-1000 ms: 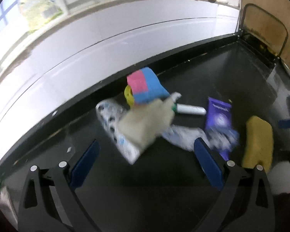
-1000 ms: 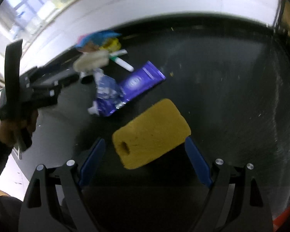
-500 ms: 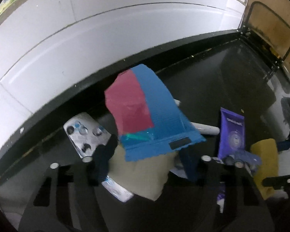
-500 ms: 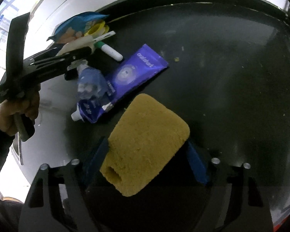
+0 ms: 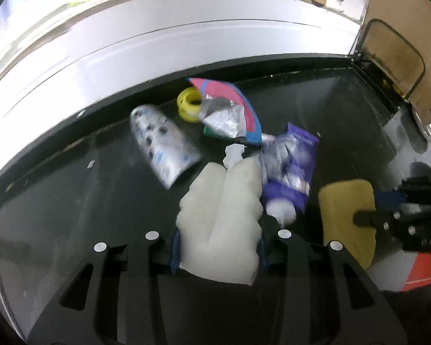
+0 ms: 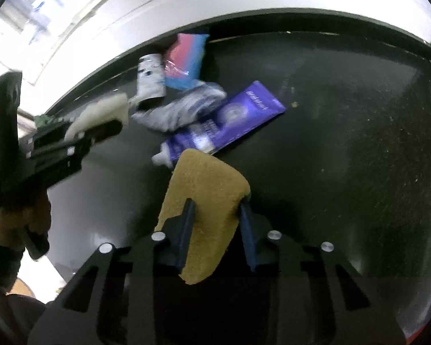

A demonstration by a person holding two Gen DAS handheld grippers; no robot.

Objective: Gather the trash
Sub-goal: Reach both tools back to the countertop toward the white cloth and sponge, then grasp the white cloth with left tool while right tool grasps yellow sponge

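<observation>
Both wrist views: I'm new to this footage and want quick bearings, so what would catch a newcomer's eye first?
Two grips stand out: the left gripper has just closed on a white foam piece, and the right gripper has just closed on a yellow sponge. Behind them, a litter pile lies on the black tabletop near its far edge: a purple tube, a pink-and-blue wrapper and a yellow tape roll.

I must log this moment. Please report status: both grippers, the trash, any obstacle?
Left gripper shut on white sponge. Right gripper shut on yellow sponge. Purple tube and wrappers remain on black table. Nothing in the way.
</observation>
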